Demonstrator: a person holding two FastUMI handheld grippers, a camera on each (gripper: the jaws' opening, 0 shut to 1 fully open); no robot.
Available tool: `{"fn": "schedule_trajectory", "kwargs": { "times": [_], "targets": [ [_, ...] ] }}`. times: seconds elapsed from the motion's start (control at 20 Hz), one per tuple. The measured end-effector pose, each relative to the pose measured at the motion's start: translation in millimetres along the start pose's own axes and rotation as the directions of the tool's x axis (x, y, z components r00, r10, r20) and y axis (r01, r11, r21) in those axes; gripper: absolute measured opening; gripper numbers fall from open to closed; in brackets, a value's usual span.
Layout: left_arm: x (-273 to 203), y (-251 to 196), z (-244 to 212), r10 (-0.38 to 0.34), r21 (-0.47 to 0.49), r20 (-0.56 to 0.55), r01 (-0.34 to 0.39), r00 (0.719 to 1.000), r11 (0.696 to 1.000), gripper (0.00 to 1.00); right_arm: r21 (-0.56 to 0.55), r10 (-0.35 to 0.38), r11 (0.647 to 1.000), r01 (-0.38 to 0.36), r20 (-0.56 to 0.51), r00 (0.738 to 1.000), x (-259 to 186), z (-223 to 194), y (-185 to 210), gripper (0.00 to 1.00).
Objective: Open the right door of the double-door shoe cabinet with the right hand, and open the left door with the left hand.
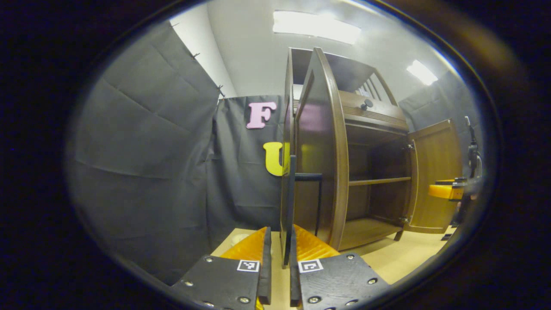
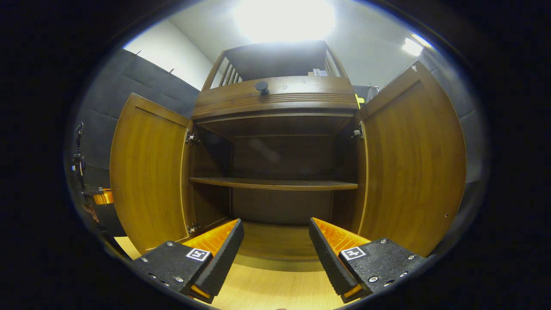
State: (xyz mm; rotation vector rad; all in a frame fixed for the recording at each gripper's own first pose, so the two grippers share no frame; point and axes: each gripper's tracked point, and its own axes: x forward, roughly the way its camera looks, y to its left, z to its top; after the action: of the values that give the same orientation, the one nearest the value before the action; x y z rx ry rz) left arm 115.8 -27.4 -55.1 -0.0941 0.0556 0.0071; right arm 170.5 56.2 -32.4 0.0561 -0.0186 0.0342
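Shoe cabinet stands with both doors swung open. Left gripper pinches the left door's edge; right gripper hangs open, empty.

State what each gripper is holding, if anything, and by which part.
The left gripper pinches the free edge of the left door, low down by its black handle. The right gripper holds nothing; it is open before the cabinet.

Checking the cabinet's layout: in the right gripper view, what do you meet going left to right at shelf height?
Left gripper → left door → shelf → right door.
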Motion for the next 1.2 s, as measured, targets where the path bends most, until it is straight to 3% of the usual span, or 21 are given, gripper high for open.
{"fn": "schedule_trajectory", "kwargs": {
  "times": [0.1,0.25,0.3,0.6,0.7,0.75,0.9,1.2],
  "targets": [
    [-1.8,8.3,-2.1,0.032,0.039,-0.002,-0.032,0.999,0.999,0.20,0.020,-0.013,1.000,0.012,0.007,1.000,-3.1,1.4,-3.0,0.94],
    [-6.7,19.2,-1.0,0.152,0.063,0.001,-0.152,0.988,0.986,0.23,0.029,-0.012,1.000,0.011,0.006,1.000,-16.8,-2.5,-9.9,0.94],
    [-7.3,20.3,-0.6,0.182,0.062,0.001,-0.182,0.983,0.981,0.18,0.023,-0.009,1.000,0.009,-0.001,1.000,-18.8,-4.4,-10.7,0.94],
    [-27.2,28.0,33.2,0.333,0.083,0.097,-0.341,0.938,0.936,0.18,-0.013,-0.025,1.000,0.024,-0.034,0.999,-42.4,-15.9,-30.0,0.94],
    [-32.1,11.2,51.0,0.308,0.046,0.148,-0.318,0.940,0.947,0.17,-0.022,-0.066,0.998,0.066,-0.027,0.997,-50.2,-19.1,-51.9,0.94],
    [-27.0,-6.4,58.2,0.272,0.027,0.161,-0.279,0.949,0.960,0.24,-0.019,-0.089,0.996,0.089,-0.024,0.996,-55.8,-20.6,-60.9,0.94],
    [-6.5,-57.3,74.7,0.179,-0.007,0.180,-0.181,0.967,0.983,0.24,0.011,-0.130,0.991,0.130,-0.013,0.991,-70.4,-21.8,-81.9,0.94],
    [30.0,-138.6,66.0,0.047,-0.013,0.178,-0.045,0.983,0.999,0.94,0.020,-0.202,0.979,0.203,-0.025,0.979,-90.3,-26.3,-115.9,0.94]
  ]
}}
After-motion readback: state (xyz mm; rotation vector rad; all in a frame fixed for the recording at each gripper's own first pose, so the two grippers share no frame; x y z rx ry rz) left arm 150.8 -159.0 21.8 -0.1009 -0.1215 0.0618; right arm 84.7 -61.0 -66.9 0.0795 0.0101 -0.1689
